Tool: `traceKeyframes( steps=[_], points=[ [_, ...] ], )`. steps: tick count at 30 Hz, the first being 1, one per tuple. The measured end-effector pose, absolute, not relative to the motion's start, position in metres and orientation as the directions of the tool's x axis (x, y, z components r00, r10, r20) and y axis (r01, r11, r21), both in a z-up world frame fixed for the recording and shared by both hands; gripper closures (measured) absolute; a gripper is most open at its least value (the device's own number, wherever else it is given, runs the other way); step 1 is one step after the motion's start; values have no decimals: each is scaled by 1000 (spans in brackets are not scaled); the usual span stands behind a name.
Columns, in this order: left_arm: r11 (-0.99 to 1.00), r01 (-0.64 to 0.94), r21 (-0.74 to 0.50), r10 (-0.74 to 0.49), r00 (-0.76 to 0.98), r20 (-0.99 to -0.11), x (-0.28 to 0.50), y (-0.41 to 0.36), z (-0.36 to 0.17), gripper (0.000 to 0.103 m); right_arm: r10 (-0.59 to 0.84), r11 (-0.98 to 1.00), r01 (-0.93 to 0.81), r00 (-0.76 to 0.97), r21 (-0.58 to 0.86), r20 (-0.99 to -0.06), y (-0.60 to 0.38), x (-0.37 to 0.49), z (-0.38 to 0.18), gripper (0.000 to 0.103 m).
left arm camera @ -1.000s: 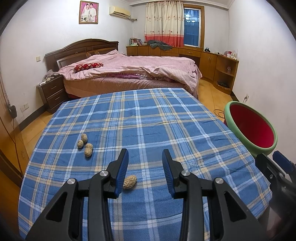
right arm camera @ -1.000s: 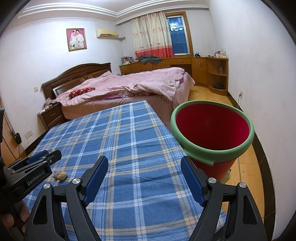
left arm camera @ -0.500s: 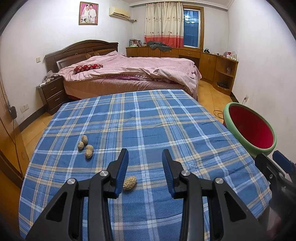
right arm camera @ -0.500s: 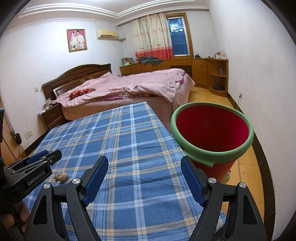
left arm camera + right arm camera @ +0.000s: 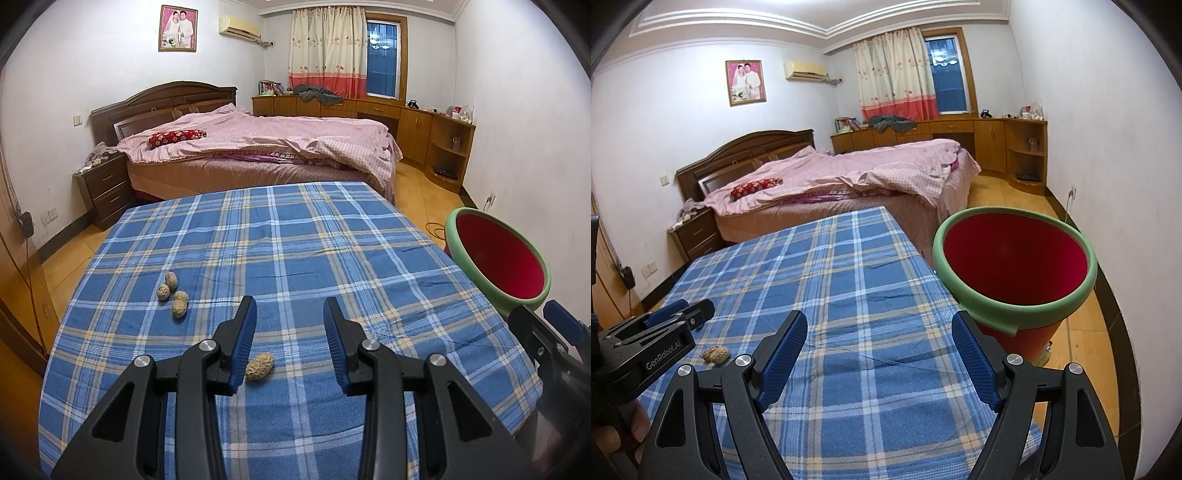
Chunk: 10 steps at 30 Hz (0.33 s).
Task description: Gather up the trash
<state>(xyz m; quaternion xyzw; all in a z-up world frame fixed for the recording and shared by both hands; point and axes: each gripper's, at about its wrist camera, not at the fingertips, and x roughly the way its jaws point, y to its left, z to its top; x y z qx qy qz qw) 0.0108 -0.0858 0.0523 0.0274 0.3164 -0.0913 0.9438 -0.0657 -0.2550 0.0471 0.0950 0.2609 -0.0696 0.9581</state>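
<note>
Nothing has moved since the earlier frame. I hold the left gripper part-open and empty above a peanut shell; the right gripper gapes wide, empty, beside the red bin. Three shells lie farther left.

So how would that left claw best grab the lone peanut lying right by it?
Probably across the peanut's narrow waist, coming down from above. It lies flat on the cloth, angled, beside the left gripper's left finger, so the open jaws would need to shift left and twist to straddle it.
</note>
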Motion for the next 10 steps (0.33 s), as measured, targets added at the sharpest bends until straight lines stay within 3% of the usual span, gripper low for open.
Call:
traceKeyframes(
  steps=[10],
  points=[
    [982, 188, -1, -151, 786, -599, 9, -85, 51, 66, -85, 972, 183, 855, 145, -512, -254, -66, 48, 22]
  ],
)
